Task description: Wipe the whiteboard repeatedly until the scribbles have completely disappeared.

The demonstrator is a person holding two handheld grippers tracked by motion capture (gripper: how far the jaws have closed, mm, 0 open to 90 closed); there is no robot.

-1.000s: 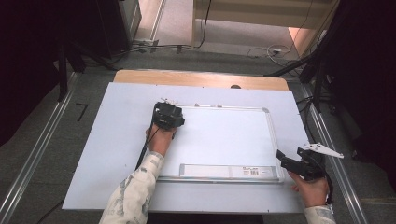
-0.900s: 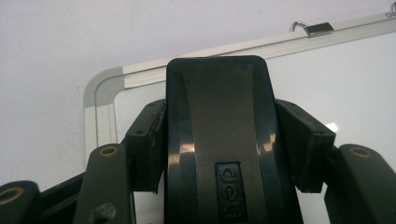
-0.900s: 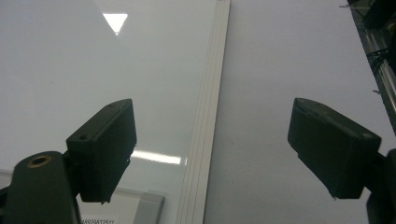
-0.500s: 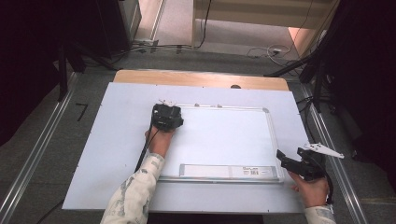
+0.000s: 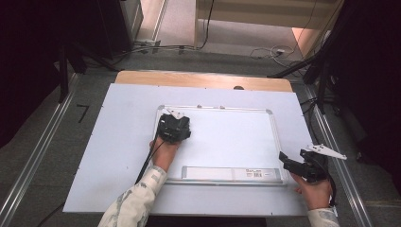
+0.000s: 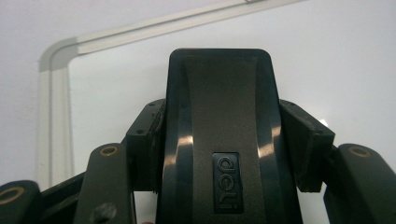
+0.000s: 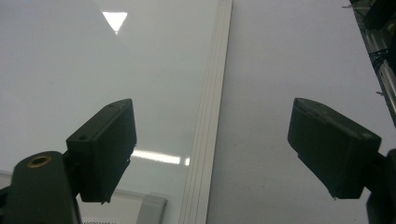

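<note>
A white whiteboard (image 5: 231, 137) with a pale frame lies flat on the white-covered table. My left gripper (image 5: 174, 126) sits over the board near its far left corner, shut on a black board eraser (image 6: 219, 116) marked "deli"; both pads press its sides. The board's rounded corner frame (image 6: 51, 60) lies just beyond it. Over the board's near right corner my right gripper (image 5: 285, 160) stands open with nothing between its jaws. In the right gripper view the board's right frame strip (image 7: 212, 93) runs up between the two fingers (image 7: 105, 149).
A tray strip (image 5: 222, 173) with a barcode label runs along the board's near edge. The white table cover (image 5: 118, 142) surrounds the board, with a bare wooden strip (image 5: 203, 79) at the far edge. Metal rails (image 5: 38, 156) flank the table, and cables lie on the floor beyond.
My left gripper, with the eraser in it, has slid a little to the right and toward the near side of the board. The right gripper has stayed in place.
</note>
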